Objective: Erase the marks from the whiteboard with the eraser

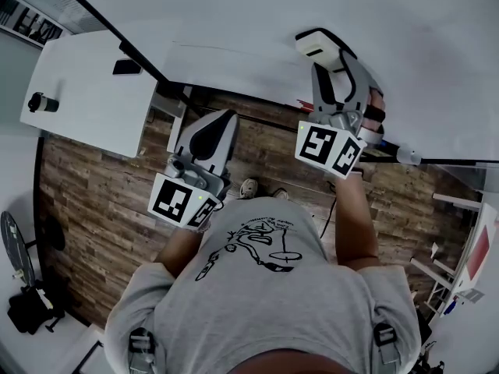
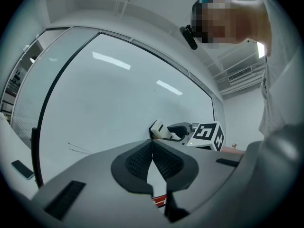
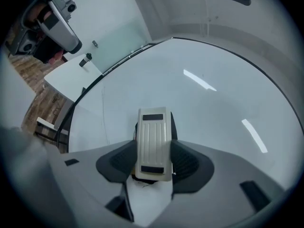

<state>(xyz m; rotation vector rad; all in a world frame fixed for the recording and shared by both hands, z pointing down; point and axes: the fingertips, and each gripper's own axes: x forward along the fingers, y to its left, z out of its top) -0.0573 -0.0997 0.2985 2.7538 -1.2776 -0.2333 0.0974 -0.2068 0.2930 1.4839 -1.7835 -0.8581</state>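
Two marks [image 2: 80, 149] are being shown only past the closed, empty left gripper [image 2: 152, 148]; the eraser [image 3: 153, 132] is being clamped in the right gripper [image 3: 153, 151].

Head view: right tongs [image 1: 326, 62] up at the whiteboard [image 1: 257, 18], white eraser [image 1: 315, 47] at their tip and against the board face. Left tongs [image 1: 226, 118] lower and well apart from the eraser, tip near the board's bottom edge, nothing visible in them. White desk [image 1: 93, 111] at left carries a small dark cylinder [image 1: 42, 102] and a flat black item [image 1: 126, 66]. Wood-plank floor [image 1: 101, 201] below, person's grey printed T-shirt [image 1: 273, 287] fills bottom centre.
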